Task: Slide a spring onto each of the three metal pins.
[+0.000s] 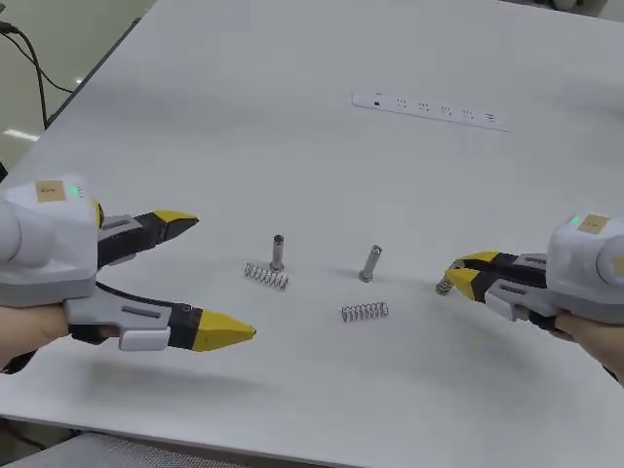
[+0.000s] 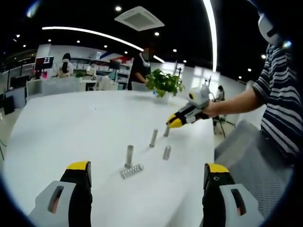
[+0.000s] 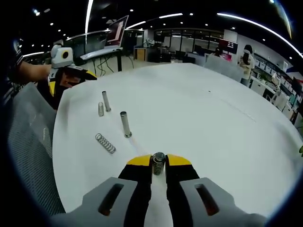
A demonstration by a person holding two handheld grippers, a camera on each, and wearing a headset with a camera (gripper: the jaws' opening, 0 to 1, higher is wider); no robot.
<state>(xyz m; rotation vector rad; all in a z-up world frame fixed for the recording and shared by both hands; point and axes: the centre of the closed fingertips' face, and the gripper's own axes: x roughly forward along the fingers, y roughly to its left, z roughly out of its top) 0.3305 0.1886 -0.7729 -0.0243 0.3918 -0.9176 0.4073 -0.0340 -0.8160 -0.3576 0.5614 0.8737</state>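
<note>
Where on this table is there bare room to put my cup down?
The widest bare stretch of table lies between the power strip and the two standing pins. The near edge below the loose springs is free too. Crowded: the middle, between the open left gripper and the right gripper, shut on a third pin.

Bright, even overhead light washes the broad white desk (image 1: 292, 146). A soft, pale shadow lies beneath the left yellow-tipped black claw (image 1: 223, 278). Long white ceiling strip lights (image 2: 211, 28) curve in the fisheye gripper views, whose edges bend and whose backgrounds look slightly soft.
</note>
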